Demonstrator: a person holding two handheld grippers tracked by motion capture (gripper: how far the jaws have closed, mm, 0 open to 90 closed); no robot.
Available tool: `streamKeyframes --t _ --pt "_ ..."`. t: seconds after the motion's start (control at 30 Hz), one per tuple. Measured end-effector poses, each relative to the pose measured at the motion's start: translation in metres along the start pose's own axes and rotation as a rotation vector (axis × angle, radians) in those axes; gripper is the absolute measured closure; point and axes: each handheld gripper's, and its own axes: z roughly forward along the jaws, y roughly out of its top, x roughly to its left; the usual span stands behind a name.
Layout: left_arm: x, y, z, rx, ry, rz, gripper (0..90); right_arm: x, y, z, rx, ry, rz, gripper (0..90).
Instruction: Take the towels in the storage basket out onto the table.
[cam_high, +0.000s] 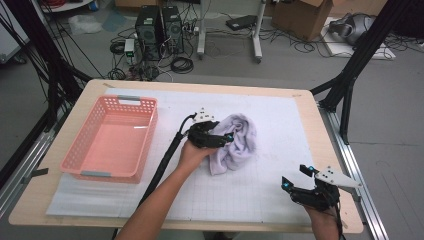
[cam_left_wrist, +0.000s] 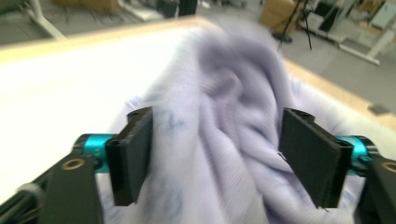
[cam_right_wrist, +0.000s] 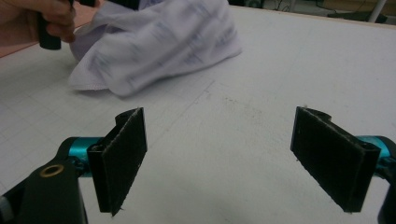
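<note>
Presently, the left hand-held gripper (cam_high: 226, 138) sits at the middle of the tabletop (cam_high: 305, 125), its tips against the near-left side of the crumpled lavender cloth (cam_high: 235, 145). Its own view shows both pads (cam_left_wrist: 133, 154) spread wide, with folds of cloth (cam_left_wrist: 219, 140) bulging up between them; neither pad presses on the fabric, so the cloth is not pinched. The picture is blurred there, and finer contact at the pad faces cannot be told.

The cloth lies in a loose heap on the white gridded mat (cam_high: 270, 185), right of the pink basket (cam_high: 112, 140) and well apart from it. The basket stands on the left part of the mat.

The right hand-held gripper (cam_high: 297, 177) is held near the near-right corner of the tabletop, well apart from the cloth. Its jaws are spread wide, with bare mat (cam_right_wrist: 224, 140) between the pads (cam_right_wrist: 123, 158). From that view the cloth (cam_right_wrist: 159, 42) lies farther off, with the left hand (cam_right_wrist: 42, 18) beside it.
</note>
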Motion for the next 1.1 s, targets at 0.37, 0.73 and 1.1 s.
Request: streamKeyframes --t 0.37,0.73,1.1 --pt "-0.007 -0.012 -0.054 -0.091 -0.003 0.020 22.0 0.003 0.001 0.000 0.003 0.006 -0.003 17.4" --pt "-0.018 -0.050 -0.091 -0.087 -0.036 0.034 19.5 0.001 0.000 0.003 0.038 -0.010 0.013 17.1" --pt "-0.018 -0.065 -0.105 -0.089 -0.042 0.042 20.3 0.003 0.000 0.003 0.029 -0.013 0.028 16.2"
